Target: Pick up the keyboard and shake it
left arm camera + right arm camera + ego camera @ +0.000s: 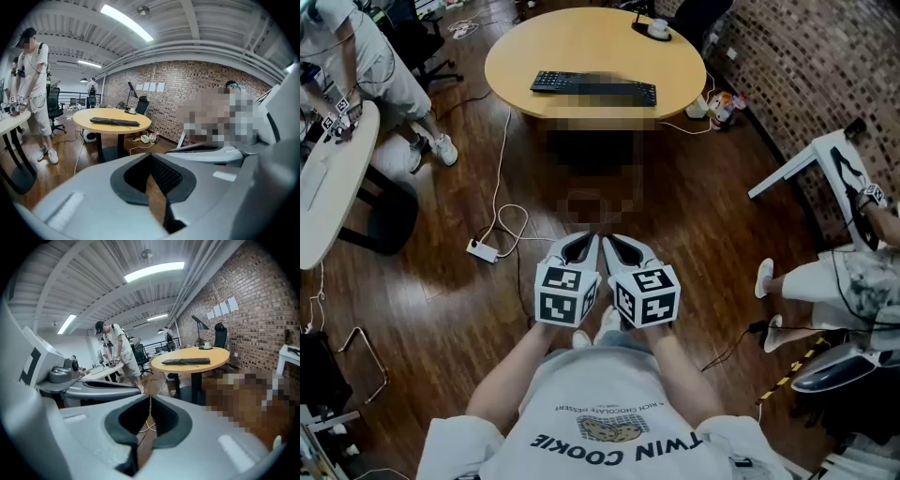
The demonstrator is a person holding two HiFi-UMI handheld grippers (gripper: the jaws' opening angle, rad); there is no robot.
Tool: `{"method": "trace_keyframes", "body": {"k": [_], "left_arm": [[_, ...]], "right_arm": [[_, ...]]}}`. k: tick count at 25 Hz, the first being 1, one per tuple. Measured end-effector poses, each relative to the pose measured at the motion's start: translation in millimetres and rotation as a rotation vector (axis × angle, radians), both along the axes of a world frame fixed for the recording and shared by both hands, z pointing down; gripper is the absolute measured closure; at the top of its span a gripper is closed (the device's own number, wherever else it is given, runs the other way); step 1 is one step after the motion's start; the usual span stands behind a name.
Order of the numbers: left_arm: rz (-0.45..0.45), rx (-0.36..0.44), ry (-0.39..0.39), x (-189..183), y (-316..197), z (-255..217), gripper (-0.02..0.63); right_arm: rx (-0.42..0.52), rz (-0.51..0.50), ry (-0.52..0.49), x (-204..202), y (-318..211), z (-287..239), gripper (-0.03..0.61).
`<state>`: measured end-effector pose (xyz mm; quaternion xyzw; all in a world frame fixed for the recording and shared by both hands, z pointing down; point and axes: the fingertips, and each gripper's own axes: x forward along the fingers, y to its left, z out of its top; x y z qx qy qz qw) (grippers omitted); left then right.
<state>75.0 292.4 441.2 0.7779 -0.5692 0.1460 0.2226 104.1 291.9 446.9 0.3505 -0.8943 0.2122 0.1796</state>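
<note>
Item one: the left gripper (584, 244). We hold it low in front of our chest, above the wooden floor (441, 291). Its jaws are closed tip to tip with nothing between them. In the left gripper view only floor shows through the gap behind the tips.

Item two: the right gripper (621, 246), just beside the left, with their marker cubes nearly touching. Its jaws are also closed together and empty. A white cable (149, 425) on the floor shows through the gap behind them.

Item three: the keyboard (593, 89), black. It lies flat on the round table (511, 56), toward the table's near edge. It is well apart from both grippers and neither touches it.

Item four: the round table, with a light wood top. Besides the keyboard it carries a white cup (658, 27) on a dark base at its far side.

Item five: the floor fittings. We see a white power strip (482, 249) to our left, its cable running toward the table.

Item six: the surroundings. A brick wall (806, 75) is on the right and a white desk (328, 178) on the left. A person in white sneakers (442, 148) stands by that desk.
</note>
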Motion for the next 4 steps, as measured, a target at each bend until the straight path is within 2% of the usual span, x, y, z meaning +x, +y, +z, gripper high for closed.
{"method": "trace_keyframes", "body": {"k": [4], "left_arm": [[0.013, -0.002, -0.003, -0.9, 6.7, -5.4, 0.607]], "right_arm": [[0.003, 0.011, 0.001, -2.7, 6.5, -5.4, 0.568]]}}
